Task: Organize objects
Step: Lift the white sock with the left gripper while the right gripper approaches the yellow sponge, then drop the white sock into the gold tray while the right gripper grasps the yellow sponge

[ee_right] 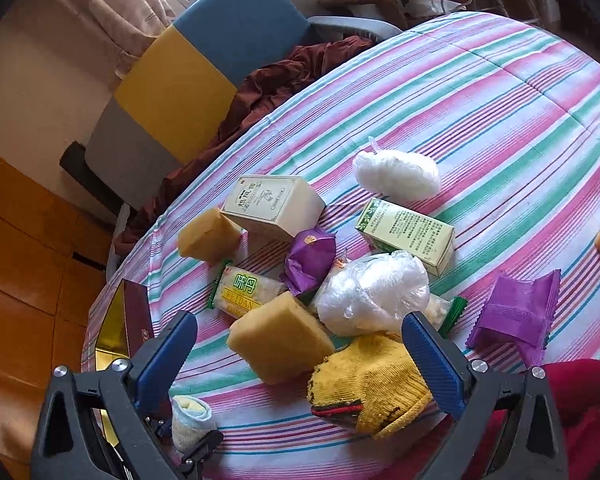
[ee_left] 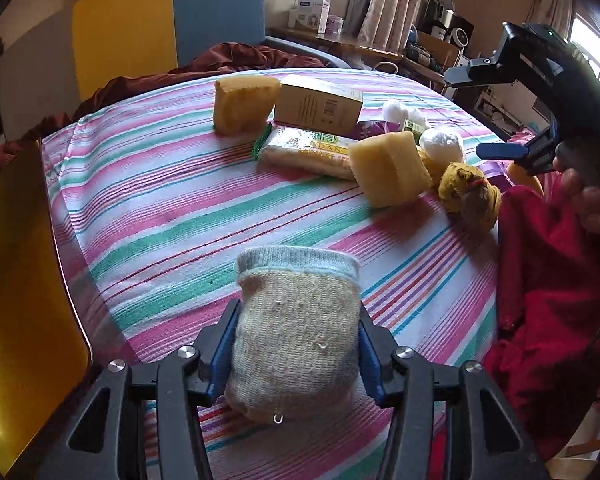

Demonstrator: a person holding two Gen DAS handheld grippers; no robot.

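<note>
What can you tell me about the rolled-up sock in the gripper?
The rolled-up sock is a chunky bundle of beige-grey knit with a pale blue cuff folded over its top. It looks soft and a bit fuzzy, with a small loose loop of thread at the bottom. The left gripper squeezes it between its blue pads, one on each side. It stands upright over the striped cloth, apart from the pile of other things. Whether its bottom touches the cloth cannot be told.
</note>
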